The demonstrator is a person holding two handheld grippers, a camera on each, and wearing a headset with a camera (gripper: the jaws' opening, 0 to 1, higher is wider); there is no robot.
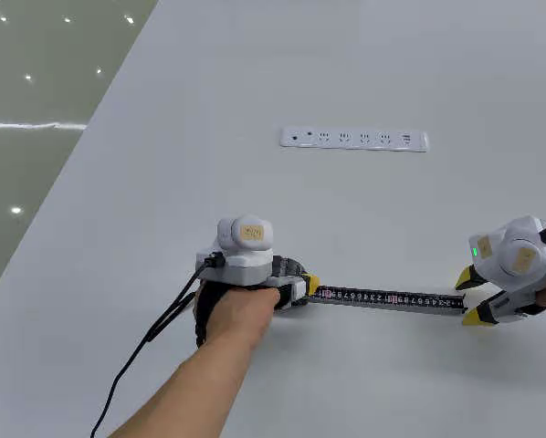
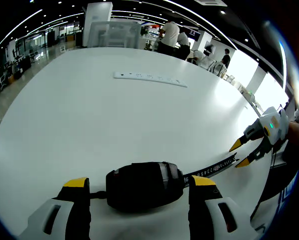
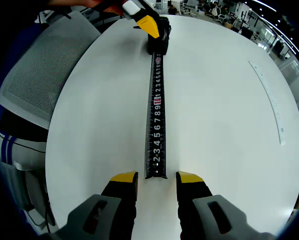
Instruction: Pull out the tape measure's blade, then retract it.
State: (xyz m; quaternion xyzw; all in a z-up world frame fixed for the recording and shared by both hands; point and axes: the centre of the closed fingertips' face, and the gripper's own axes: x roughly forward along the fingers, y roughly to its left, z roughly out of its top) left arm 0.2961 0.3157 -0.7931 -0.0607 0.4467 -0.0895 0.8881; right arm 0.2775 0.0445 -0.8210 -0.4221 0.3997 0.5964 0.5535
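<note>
The pull-out looked done: the blade [image 3: 156, 110] lay flat along the counter [image 1: 255, 82], running up the middle of the right gripper view to the tape measure [image 2: 144, 184] at the top. I judged that only the retracting was left. My right fingers [image 3: 124, 178] stood apart at lower centre, gripping nothing, with the blade's tip just between them. My left fingers [image 2: 77, 184] flanked the tape measure at the bottom of the left gripper view. Whether they clamped it, I couldn't tell.
</note>
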